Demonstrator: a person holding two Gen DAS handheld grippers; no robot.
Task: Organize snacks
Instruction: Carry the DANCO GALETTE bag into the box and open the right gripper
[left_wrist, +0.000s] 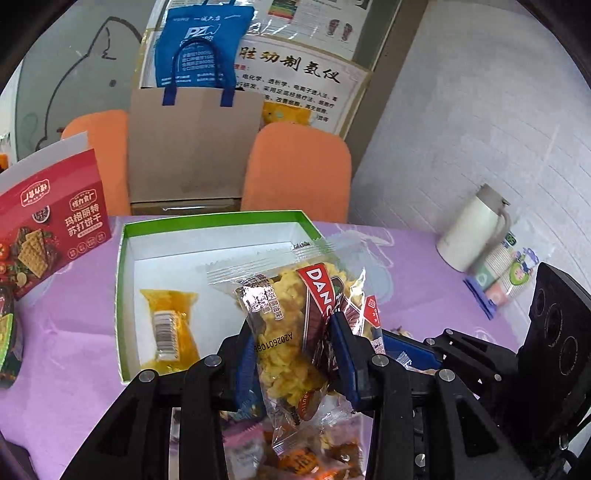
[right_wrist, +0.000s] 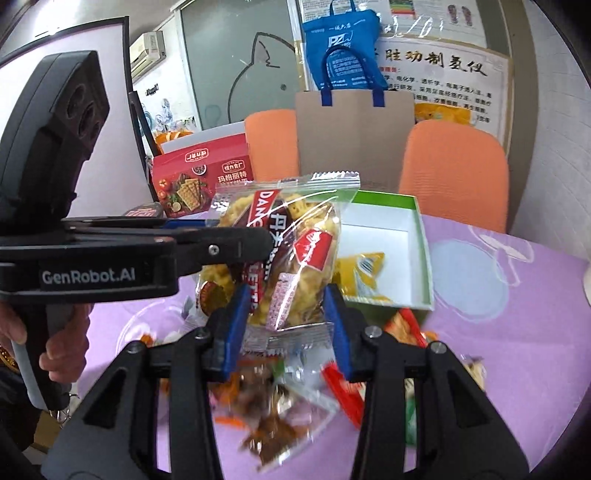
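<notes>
Snack packet (left_wrist: 291, 325), clear wrapper with yellow contents and a red-brown label, is held above the purple tablecloth (left_wrist: 66, 325), in front of the green-rimmed white box (left_wrist: 123, 266). Left gripper (left_wrist: 291, 354) has its blue pads (left_wrist: 345, 354) pressed against both sides of the packet, jaws clamped on it. Right gripper (right_wrist: 286, 325) brackets the packet's lower end; its jaws stand close to the wrapper, but whether they actually grip cannot be told. Inside the box lies one yellow packet (left_wrist: 170, 325), barcode upward. Loose wrapped snacks (right_wrist: 280, 402) lie blurred on the cloth beneath both grippers. Red cracker box (left_wrist: 51, 229) stands left of the white box; a white thermos (left_wrist: 476, 229) stands well apart at the right.
</notes>
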